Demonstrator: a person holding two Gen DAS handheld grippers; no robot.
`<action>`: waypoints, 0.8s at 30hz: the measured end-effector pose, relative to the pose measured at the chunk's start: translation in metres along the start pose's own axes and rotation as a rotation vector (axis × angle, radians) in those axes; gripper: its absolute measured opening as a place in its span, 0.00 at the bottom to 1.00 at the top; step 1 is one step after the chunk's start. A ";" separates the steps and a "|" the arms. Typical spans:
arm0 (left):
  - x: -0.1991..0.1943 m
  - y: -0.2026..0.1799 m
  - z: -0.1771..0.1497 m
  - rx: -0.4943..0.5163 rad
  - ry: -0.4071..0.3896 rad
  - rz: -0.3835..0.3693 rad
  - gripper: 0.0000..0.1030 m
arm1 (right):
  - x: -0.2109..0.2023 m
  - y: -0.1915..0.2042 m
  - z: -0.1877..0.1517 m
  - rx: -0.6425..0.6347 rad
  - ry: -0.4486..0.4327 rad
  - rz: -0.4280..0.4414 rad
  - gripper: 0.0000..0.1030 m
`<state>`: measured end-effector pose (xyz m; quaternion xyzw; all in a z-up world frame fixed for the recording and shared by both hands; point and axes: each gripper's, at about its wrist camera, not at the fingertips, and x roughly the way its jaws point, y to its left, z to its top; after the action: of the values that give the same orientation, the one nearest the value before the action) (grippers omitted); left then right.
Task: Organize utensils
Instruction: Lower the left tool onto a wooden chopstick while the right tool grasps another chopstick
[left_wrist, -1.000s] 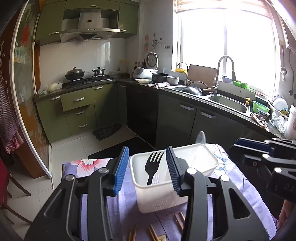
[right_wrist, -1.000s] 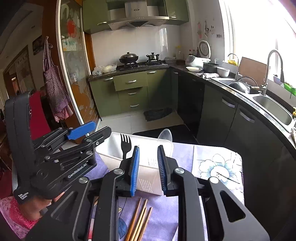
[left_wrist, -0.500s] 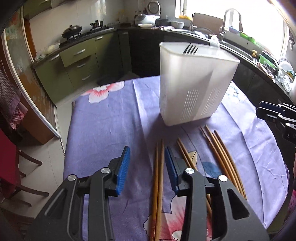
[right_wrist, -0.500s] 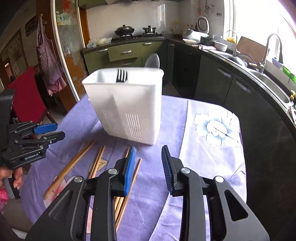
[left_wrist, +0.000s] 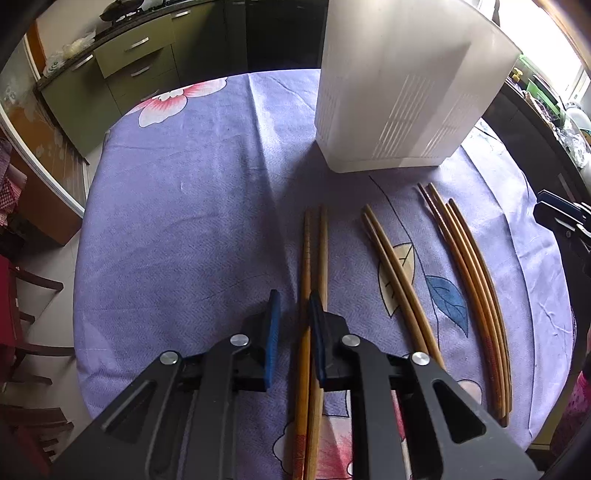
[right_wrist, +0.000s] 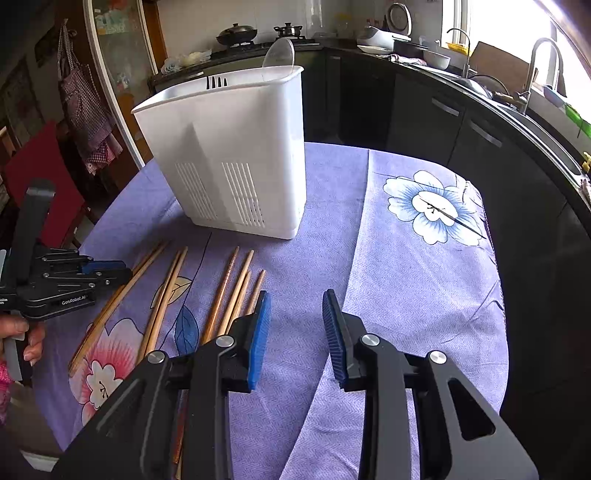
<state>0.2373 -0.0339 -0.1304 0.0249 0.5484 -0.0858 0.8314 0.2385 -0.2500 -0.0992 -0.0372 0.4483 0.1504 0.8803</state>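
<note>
So the left tool (left_wrist: 293, 314) is lowered over the leftmost chopstick pair (left_wrist: 314, 258) on the counter (left_wrist: 184, 221), and its jaws are closing with one stick between the blue pads, nothing clamped yet. Meanwhile the right tool (right_wrist: 295, 325) is held part open over bare purple cloth, nothing gripped. More chopsticks (right_wrist: 229, 295) are laid beside it, near the white caddy (right_wrist: 236, 155).
</note>
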 end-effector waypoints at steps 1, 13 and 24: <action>0.000 -0.002 0.002 0.002 0.004 0.001 0.15 | 0.002 0.001 0.000 -0.003 0.005 0.001 0.29; 0.005 0.004 0.007 -0.004 0.053 0.043 0.10 | 0.052 0.033 0.000 -0.045 0.166 0.019 0.29; 0.004 0.007 0.007 0.013 0.045 0.052 0.11 | 0.068 0.035 0.003 -0.025 0.216 -0.008 0.29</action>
<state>0.2461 -0.0287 -0.1321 0.0464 0.5656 -0.0670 0.8206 0.2674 -0.2003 -0.1494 -0.0660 0.5385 0.1474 0.8270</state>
